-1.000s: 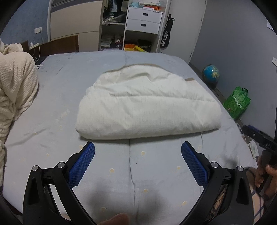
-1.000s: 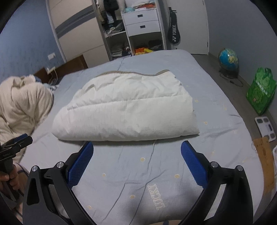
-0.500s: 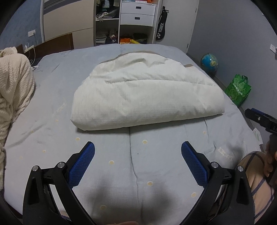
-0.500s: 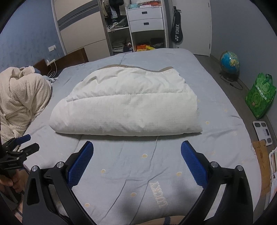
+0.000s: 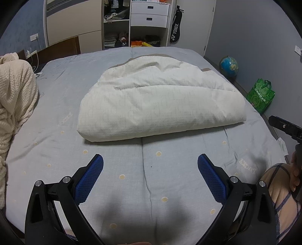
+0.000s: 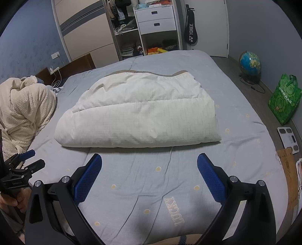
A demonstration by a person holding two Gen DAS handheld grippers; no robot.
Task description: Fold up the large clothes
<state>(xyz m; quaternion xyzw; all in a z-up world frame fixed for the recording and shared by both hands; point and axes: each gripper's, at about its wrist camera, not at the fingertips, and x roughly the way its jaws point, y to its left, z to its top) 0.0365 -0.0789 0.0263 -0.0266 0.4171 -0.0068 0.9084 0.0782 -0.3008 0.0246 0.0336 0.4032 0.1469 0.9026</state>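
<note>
A thick white quilt (image 5: pixel 160 105) (image 6: pixel 139 116) lies folded into a rounded bundle in the middle of a grey-blue bed (image 5: pixel 169 169) (image 6: pixel 151 179). A brown trim shows along its far edge. My left gripper (image 5: pixel 150 162) hangs open over bare sheet in front of the quilt's near fold, holding nothing. The right gripper (image 6: pixel 149 161) is also open and empty, just short of the same fold. In the right wrist view the left gripper (image 6: pixel 28 160) shows at the lower left, held in a hand. The right gripper's body (image 5: pixel 285 128) appears at the right edge of the left wrist view.
A cream knitted blanket (image 5: pixel 15 105) (image 6: pixel 22 113) is heaped at the bed's left side. Beyond the bed stand a wardrobe and white drawers (image 5: pixel 149 15). On the floor at the right are a globe (image 6: pixel 249 64), a green bag (image 6: pixel 283 99) and a scale (image 6: pixel 288 139).
Both cameras have risen and tilted so the quilt sits higher and more centred in view. The quilt itself has not moved, and both grippers stay open.
</note>
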